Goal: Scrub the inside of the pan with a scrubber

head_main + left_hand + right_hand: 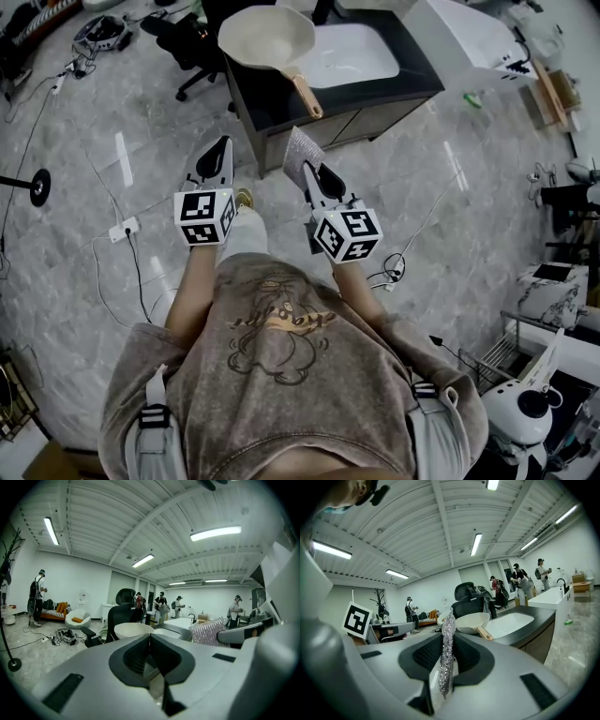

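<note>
A cream pan point(267, 37) with a wooden handle point(307, 96) rests on the dark counter point(281, 108), its handle pointing toward me. It also shows in the right gripper view as a pale pan point(472, 622) ahead, and in the left gripper view as a pan point(132, 630). My right gripper point(311, 173) is shut on a flat silvery scrubber point(301, 155), which stands on edge between the jaws as a glittering scrubber point(447, 653). My left gripper point(216, 157) is shut and holds nothing; both hang short of the counter, above the floor.
A white sink basin point(354, 52) lies in the counter right of the pan. A black office chair point(192, 42) stands beyond the counter's left end. Cables and a power strip point(123, 229) lie on the marble floor at left. Several people stand far off in the room.
</note>
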Demonstrator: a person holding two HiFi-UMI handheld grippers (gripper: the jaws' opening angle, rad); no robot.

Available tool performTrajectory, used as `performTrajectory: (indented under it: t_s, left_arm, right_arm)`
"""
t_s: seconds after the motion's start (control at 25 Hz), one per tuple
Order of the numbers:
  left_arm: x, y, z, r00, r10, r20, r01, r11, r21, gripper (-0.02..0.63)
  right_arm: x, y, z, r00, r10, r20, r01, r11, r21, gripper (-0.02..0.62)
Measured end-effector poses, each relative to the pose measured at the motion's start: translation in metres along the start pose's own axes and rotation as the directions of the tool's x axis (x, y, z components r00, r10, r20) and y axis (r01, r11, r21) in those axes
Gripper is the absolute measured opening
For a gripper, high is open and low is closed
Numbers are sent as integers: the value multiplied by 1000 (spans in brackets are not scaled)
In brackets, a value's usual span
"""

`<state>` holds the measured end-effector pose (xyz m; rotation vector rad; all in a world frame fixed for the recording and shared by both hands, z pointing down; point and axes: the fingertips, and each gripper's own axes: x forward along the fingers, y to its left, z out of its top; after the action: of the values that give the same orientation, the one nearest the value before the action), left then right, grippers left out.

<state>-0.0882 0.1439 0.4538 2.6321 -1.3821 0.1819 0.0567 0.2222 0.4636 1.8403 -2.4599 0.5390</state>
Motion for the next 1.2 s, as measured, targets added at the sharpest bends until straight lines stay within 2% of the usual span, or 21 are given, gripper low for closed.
performTrajectory:
  t_s: [0.24, 0.56, 0.92, 1.2]
  left_arm:
    - [65, 22, 10, 1000, -17, -6, 17, 1000, -16, 17]
    - [141, 67, 31, 998, -41, -55, 40, 999, -8, 17]
    - [193, 110, 37, 994, -64, -90, 64, 998, 4, 17]
    - [220, 125, 40, 991, -84, -105, 84, 996, 1, 18]
  right_arm:
    - [49, -29, 27, 1000, 5, 4, -5, 1000, -22, 81]
    - [121, -59, 64, 1000, -27, 8, 27, 1000, -3, 81]
    - [192, -71, 91, 999, -42, 15, 42, 999, -8, 81]
    - [216, -84, 105, 995, -88, 37, 87, 996, 14, 81]
